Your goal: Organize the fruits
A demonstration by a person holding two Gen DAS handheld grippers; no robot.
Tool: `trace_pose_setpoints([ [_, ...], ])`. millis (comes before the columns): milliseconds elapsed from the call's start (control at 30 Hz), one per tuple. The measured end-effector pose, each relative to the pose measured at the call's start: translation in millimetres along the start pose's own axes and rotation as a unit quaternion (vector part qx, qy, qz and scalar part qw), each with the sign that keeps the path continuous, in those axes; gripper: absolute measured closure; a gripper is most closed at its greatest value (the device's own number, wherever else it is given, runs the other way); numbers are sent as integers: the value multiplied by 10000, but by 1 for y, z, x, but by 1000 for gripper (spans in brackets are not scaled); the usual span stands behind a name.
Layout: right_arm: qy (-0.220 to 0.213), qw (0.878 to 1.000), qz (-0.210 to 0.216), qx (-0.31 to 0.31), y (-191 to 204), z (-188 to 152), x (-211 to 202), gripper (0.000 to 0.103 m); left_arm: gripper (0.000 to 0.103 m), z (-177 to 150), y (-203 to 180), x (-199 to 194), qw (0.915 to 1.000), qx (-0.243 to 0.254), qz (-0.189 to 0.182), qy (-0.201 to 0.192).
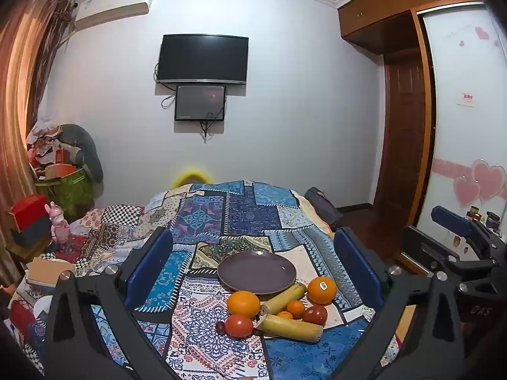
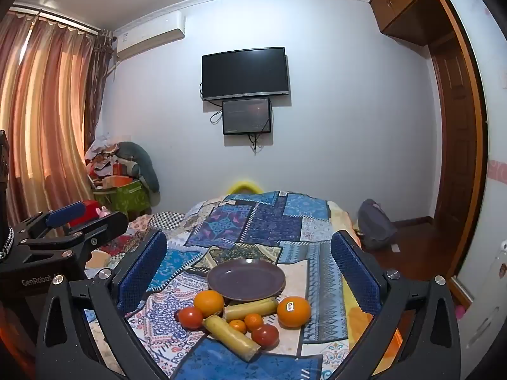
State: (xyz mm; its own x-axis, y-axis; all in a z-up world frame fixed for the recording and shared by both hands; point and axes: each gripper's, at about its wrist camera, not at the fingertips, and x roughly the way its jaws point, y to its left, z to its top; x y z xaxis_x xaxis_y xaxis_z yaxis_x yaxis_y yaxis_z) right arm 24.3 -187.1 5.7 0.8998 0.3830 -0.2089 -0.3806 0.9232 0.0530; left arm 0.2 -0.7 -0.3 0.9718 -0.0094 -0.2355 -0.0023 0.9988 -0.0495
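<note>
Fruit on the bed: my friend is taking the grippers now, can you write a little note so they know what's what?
Left gripper: open, holding nothing.
Right gripper: open, holding nothing.
The purple plate sits bare on the patchwork bedspread.
In front of it, in one cluster: two oranges, two red tomatoes, two small tangerines, two yellow stalk pieces; the left view also shows a small dark fruit.
Done: nothing on the plate.
Left: all the fruit, probably onto the plate.

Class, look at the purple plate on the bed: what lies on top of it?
Nothing shows on the purple plate; its dish is bare. The oranges, tomatoes and yellow sticks lie on the patchwork cloth in front. One stick hides its near rim.
</note>
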Motion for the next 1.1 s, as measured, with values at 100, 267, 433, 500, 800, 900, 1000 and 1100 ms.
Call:
trace_pose_setpoints([
  [100, -43, 10000, 4, 24, -1, 0, -1, 0, 0, -1, -2, -1, 10000, 46, 45, -25],
  [267, -33, 10000, 3, 43, 0, -1, -1, 0, 0, 0, -2, -3, 9999, 86, 79, -48],
  [433, -46, 10000, 5, 57, -3, 0, -2, 0, 0, 1, -3, -2, 9999, 104, -8, -67],
  [500, -52, 10000, 12, 51, -1, 1, -3, 0, 0, 1, -3, -2, 9999, 95, -20, -70],
  [800, -82, 9999, -13, 62, -3, 4, -4, 0, 0, 1, -1, 0, 10000, 42, -17, -76],
  [900, -87, 9999, -19, 59, -3, 3, -5, 0, 0, 2, -2, 0, 10000, 40, -19, -74],
  [1000, -89, 9999, -12, 64, -3, 3, -4, 0, 0, 2, -2, 0, 10000, 39, -20, -75],
  [1100, -99, 9999, -16, 64, -2, 4, -4, 0, 0, 1, -2, 0, 10000, 45, -19, -76],
])
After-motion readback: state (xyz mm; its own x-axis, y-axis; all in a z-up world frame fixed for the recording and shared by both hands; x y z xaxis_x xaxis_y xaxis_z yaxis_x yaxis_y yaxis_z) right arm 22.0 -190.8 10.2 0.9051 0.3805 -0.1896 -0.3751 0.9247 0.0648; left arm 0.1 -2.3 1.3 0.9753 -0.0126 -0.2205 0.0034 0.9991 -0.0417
